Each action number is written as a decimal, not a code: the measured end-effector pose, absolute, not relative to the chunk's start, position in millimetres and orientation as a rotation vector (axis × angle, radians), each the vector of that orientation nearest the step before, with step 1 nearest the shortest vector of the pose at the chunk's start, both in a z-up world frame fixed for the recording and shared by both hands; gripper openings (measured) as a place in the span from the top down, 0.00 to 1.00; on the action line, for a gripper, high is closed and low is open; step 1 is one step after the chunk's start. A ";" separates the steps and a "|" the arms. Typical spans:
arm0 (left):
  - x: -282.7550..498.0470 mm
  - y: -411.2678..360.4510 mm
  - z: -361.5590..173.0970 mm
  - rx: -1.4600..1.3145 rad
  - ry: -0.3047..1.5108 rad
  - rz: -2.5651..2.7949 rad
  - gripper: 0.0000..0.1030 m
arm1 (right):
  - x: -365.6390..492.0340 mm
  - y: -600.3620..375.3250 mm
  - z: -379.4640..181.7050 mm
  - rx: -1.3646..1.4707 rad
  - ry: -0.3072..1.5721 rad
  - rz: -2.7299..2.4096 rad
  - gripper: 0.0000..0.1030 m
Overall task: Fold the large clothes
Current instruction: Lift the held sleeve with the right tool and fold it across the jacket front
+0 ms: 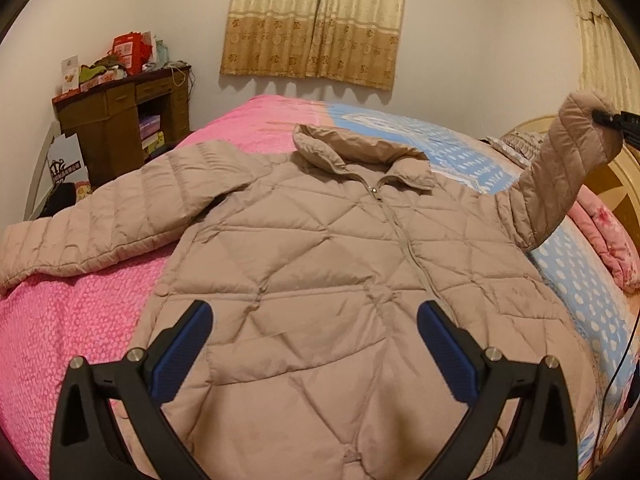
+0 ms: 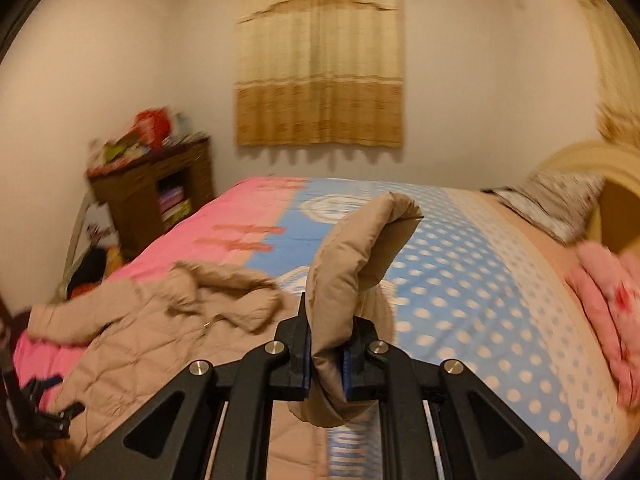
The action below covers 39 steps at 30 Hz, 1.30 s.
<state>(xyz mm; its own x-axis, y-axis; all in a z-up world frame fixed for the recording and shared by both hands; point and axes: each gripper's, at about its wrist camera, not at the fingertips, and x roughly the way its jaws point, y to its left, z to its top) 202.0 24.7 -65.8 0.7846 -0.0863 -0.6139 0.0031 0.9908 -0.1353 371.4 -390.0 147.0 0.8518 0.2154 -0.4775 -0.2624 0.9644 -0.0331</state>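
A beige quilted jacket (image 1: pixel 320 264) lies front up on the bed, zipped, collar toward the far wall. Its left sleeve (image 1: pixel 80 232) stretches flat over the pink cover. My left gripper (image 1: pixel 314 320) hovers open over the jacket's lower front, nothing between its blue pads. My right gripper (image 2: pixel 326 354) is shut on the cuff of the right sleeve (image 2: pixel 352 248), which curls up past its fingers. In the left wrist view that sleeve (image 1: pixel 560 176) is lifted off the bed, with the right gripper (image 1: pixel 600 117) clamped on its end at the right edge.
The bed (image 1: pixel 52 320) has a pink cover on the left and a blue dotted one (image 1: pixel 580 280) on the right. A pink folded blanket (image 2: pixel 608 300) and pillow lie by the headboard (image 2: pixel 612 200). A cluttered brown desk (image 1: pixel 120 128) stands in the far left corner.
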 end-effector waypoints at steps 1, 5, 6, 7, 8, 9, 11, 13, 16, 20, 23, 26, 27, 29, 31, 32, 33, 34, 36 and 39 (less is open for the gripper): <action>201.4 26.9 -66.9 -0.135 0.668 -0.047 0.00 | 367.4 -369.2 144.6 -0.137 0.493 0.283 0.90; 200.1 33.6 -69.8 -0.155 0.671 -0.043 0.00 | 352.4 -313.7 127.3 -0.263 0.500 0.368 0.90; 200.1 34.6 -70.2 -0.156 0.671 -0.042 0.00 | 348.4 -299.0 120.2 -0.301 0.505 0.389 0.90; 199.9 35.4 -70.5 -0.155 0.671 -0.040 0.00 | 342.9 -278.7 108.7 -0.344 0.516 0.425 0.90; 199.6 36.1 -70.8 -0.153 0.671 -0.035 0.00 | 339.1 -267.0 101.4 -0.372 0.521 0.441 0.90; 199.3 37.0 -71.2 -0.150 0.671 -0.029 0.00 | 334.4 -251.9 89.6 -0.414 0.529 0.461 0.90; 197.9 40.6 -71.5 -0.155 0.673 -0.029 0.00 | 325.2 -222.5 59.0 -0.497 0.564 0.509 0.90; 197.4 42.6 -72.0 -0.161 0.675 -0.027 0.00 | 320.1 -205.5 29.9 -0.573 0.589 0.524 0.90; 195.3 43.0 -71.4 -0.157 0.673 -0.027 0.00 | 311.9 -186.8 -17.7 -0.666 0.648 0.562 0.90; 196.4 43.3 -71.9 -0.152 0.677 -0.025 0.00 | 299.9 -175.3 -59.6 -0.743 0.685 0.581 0.90; 198.8 41.0 -72.8 -0.148 0.684 -0.028 0.00 | 295.9 -170.7 -77.2 -0.769 0.723 0.601 0.89; 200.1 36.7 -71.7 -0.134 0.683 -0.033 0.00 | 288.7 -179.6 -78.8 -0.754 0.706 0.637 0.68; 200.3 35.5 -71.2 -0.128 0.683 -0.035 0.00 | 283.4 -183.1 -77.6 -0.729 0.723 0.669 0.49; 201.4 34.2 -69.8 -0.122 0.679 -0.037 0.00 | 271.9 -189.4 -73.0 -0.706 0.703 0.694 0.33; 202.3 34.4 -68.4 -0.123 0.675 -0.035 0.00 | 259.9 -194.9 -68.4 -0.717 0.710 0.715 0.33; 203.5 34.3 -67.9 -0.125 0.674 -0.036 0.00 | 255.8 -196.6 -65.0 -0.719 0.706 0.713 0.33; 204.5 33.4 -67.2 -0.127 0.672 -0.039 0.00 | 252.2 -199.2 -61.0 -0.710 0.696 0.714 0.33; 205.4 31.9 -66.7 -0.125 0.671 -0.039 0.00 | 249.0 -205.7 -52.9 -0.678 0.688 0.724 0.33; 207.4 27.1 -64.6 -0.124 0.670 -0.050 0.00 | 249.2 -213.7 -41.0 -0.614 0.677 0.732 0.33; 208.6 20.2 -58.6 -0.121 0.659 -0.062 0.00 | 263.0 -230.9 -17.8 -0.448 0.657 0.746 0.33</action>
<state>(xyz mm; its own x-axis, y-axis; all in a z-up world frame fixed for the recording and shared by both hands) 208.6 20.2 -58.6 0.7894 -0.0959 -0.6064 0.0190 0.9911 -0.1320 263.0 -230.9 -17.8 0.5531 0.4734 -0.6855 -0.7396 0.6579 -0.1424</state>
